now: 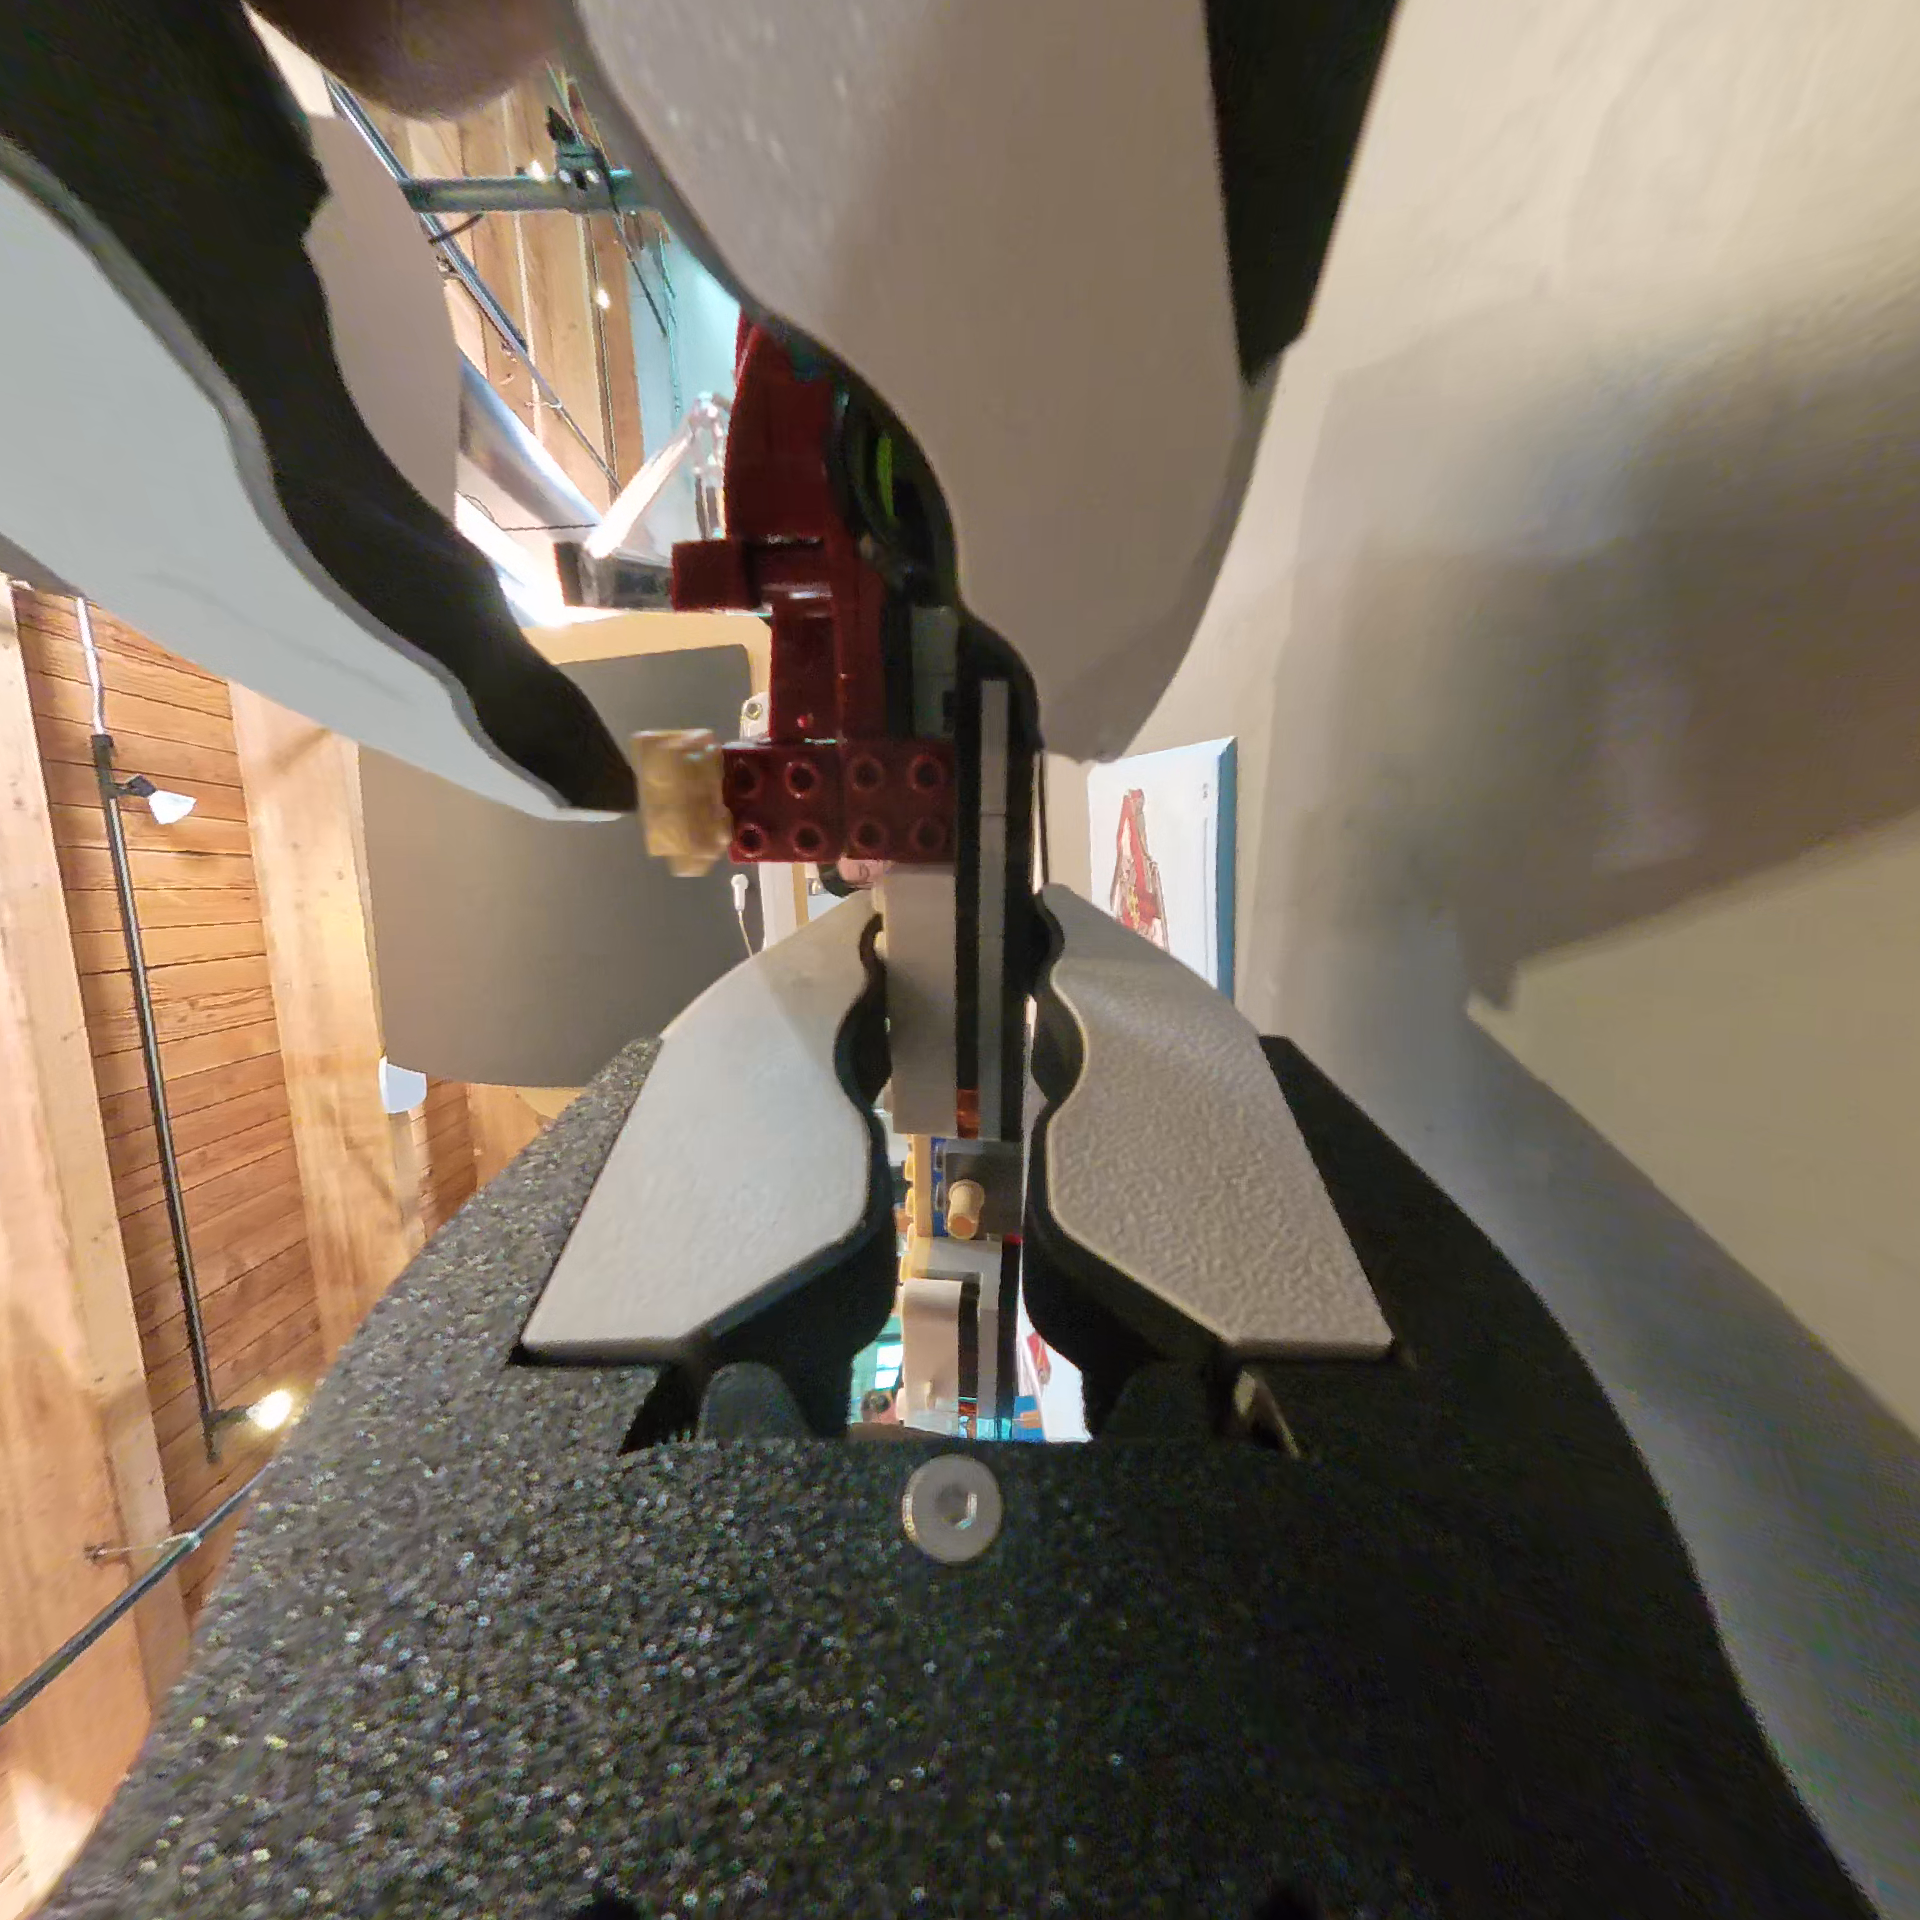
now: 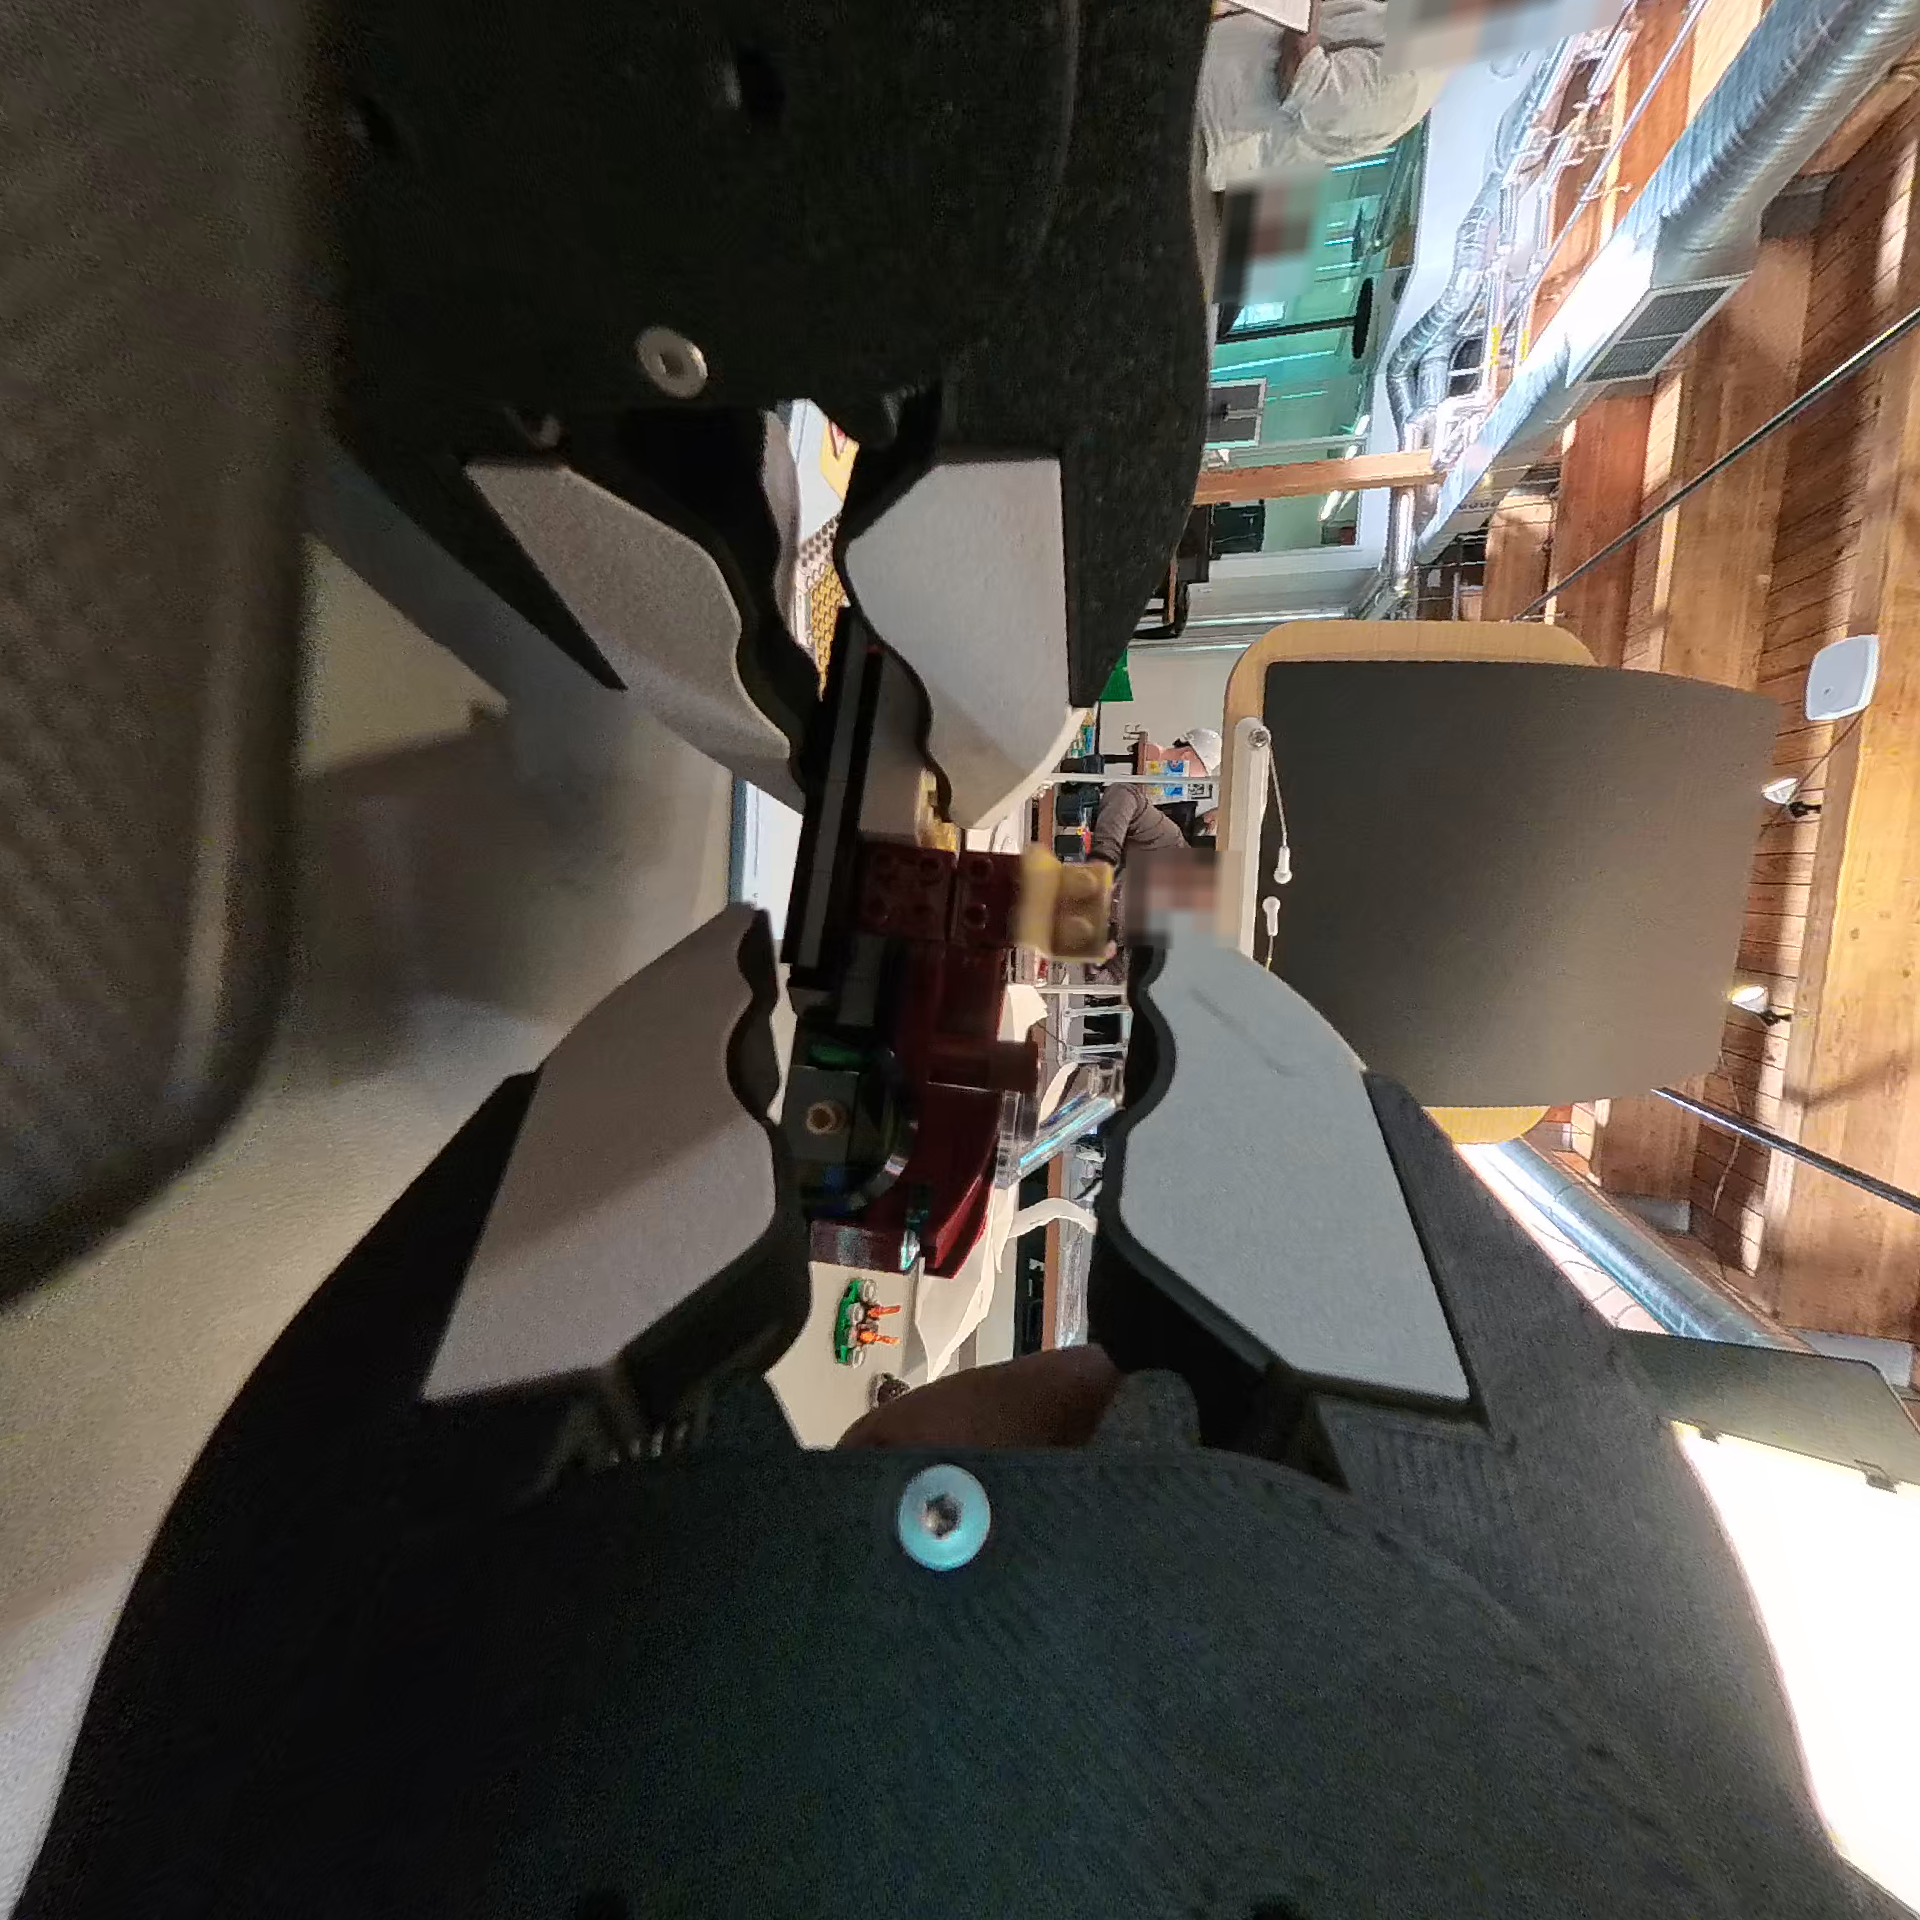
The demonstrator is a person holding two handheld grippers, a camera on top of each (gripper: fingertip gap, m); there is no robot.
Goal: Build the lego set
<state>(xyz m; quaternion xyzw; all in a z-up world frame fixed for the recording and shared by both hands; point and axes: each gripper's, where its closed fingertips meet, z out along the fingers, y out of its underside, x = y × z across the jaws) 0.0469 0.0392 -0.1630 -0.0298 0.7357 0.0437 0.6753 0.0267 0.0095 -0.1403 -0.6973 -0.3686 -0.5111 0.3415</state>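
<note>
My left gripper (image 1: 956, 925) is shut on the grey and black plate (image 1: 987, 883) of a brick model and holds it up in the air. Dark red bricks (image 1: 831, 810) stick out sideways from the plate, with a small tan piece (image 1: 675, 805) on their end. My right gripper (image 2: 951, 951) spans this part. One finger (image 2: 748, 997) lies against the black plate (image 2: 831, 810), the other (image 2: 1153, 997) meets the tan piece (image 2: 1075, 899). In the left wrist view the right gripper's pad (image 1: 582, 748) touches the tan piece. The left gripper (image 2: 883, 790) shows above in the right wrist view.
A dark rounded panel with a wooden rim (image 2: 1507, 883) stands behind, and a wooden plank wall (image 1: 156, 935). A printed sheet (image 1: 1164, 862) lies on the pale surface. A small green and orange piece (image 2: 862, 1325) lies below the model. People are far off. Left tips to right tips: about 5 centimeters.
</note>
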